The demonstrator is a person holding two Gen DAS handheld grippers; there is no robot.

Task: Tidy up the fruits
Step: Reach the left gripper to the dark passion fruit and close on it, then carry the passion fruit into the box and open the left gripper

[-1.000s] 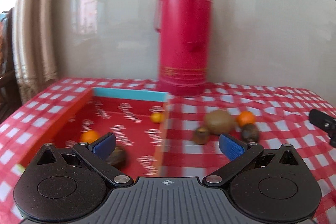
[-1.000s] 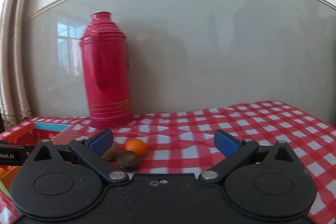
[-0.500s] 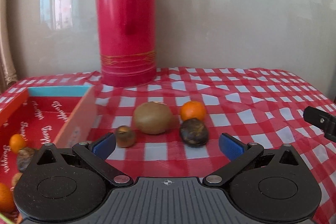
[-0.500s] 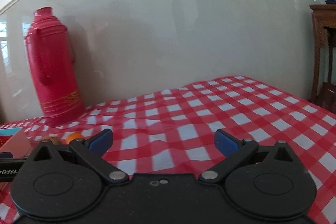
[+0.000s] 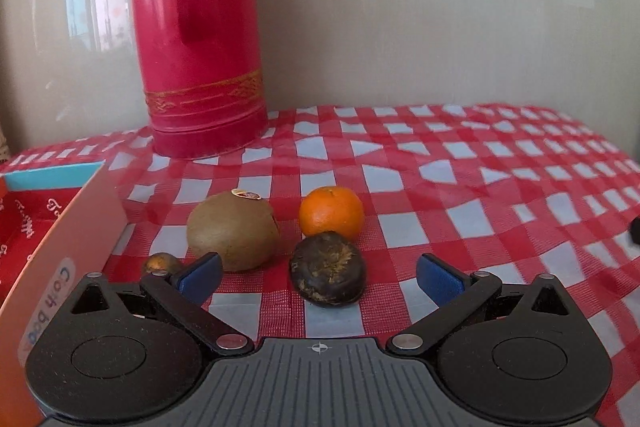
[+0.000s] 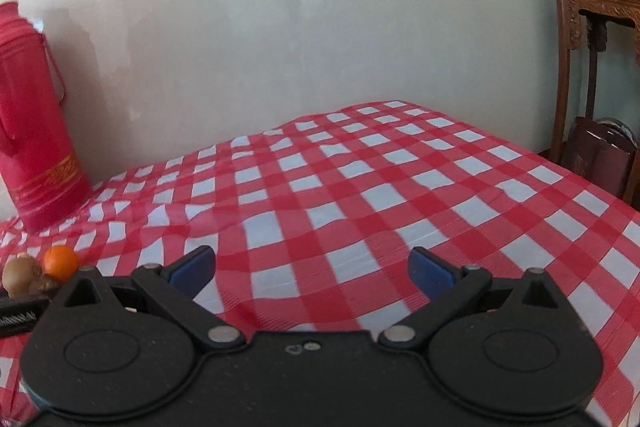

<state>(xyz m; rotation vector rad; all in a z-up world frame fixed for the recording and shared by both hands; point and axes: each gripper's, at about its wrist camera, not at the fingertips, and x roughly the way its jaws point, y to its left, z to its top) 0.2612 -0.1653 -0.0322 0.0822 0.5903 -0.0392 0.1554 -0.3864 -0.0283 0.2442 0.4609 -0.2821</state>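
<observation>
Four fruits sit on the checked counter [image 5: 460, 163] just ahead of the left tool [image 5: 319, 273], whose blue fingers [image 5: 200, 273] are spread wide with nothing held. A dark wrinkled fruit [image 5: 328, 269] lies between the fingertips, nearer the left one but touching neither. Just beyond it, and touching or nearly so, is a small orange [image 5: 331, 213]. Left of these a brown kiwi [image 5: 233, 231] with a sticker on top rests right behind the left finger. A small brownish-orange fruit [image 5: 160, 263] peeks out beside that finger, partly hidden by the tool body. Farther left, the wall of a red box [image 5: 60, 259] with a blue edge stands close to the tool; its inside is mostly out of sight. Well beyond the fruits a tall red thermos [image 5: 196, 39] stands upright at the wall.

The right tool [image 6: 312, 269] is likewise spread wide and empty, with only bare checked cloth between its fingers. The fruits are far off to its left, near the frame edge. A carved wooden stand [image 6: 592, 27] is off to its right, past the counter's edge.
</observation>
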